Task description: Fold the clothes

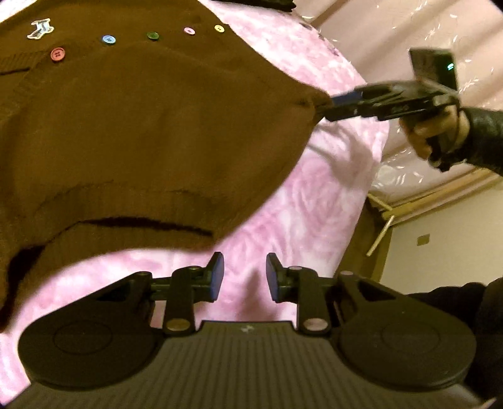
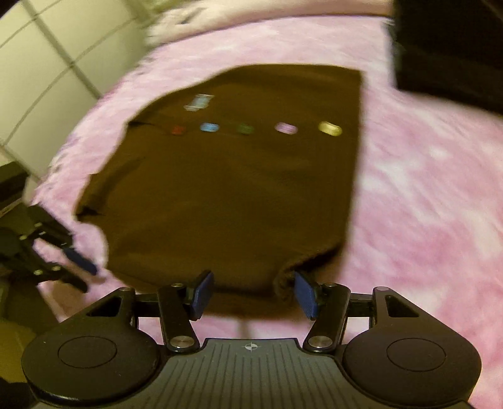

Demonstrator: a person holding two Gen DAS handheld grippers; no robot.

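Brown cardigan (image 1: 135, 135) lies spread on a pink fluffy blanket (image 1: 301, 207), and our two views divide it between them. From the left wrist we see it sharply: a row of coloured buttons (image 1: 108, 39) in red, blue, green, pink and yellow, a small white patch (image 1: 40, 29) beside them, and the ribbed hem curling up near the camera. That view also shows our right claw (image 1: 327, 108) from the side, held in a hand (image 1: 437, 132) with a dark sleeve, its blue-padded tips at a corner of the knit that is drawn out into a point; the blur there keeps us from telling whether the pads press on the cloth. From the right wrist the same claw (image 2: 253, 294) shows its jaws fairly wide apart, with the cardigan's edge between them and a bunched fold touching the right pad, yet we cannot say the cloth is gripped. Our left claw (image 1: 245, 277) stands narrow but not closed, with only blanket seen through the gap, just beside the hem; the right wrist view catches it at the left edge (image 2: 78, 261), blurred and partly cut off. That view is smeared throughout, so the buttons read as coloured streaks. A dark block (image 2: 446, 47) at its top right is cropped and we cannot identify it.
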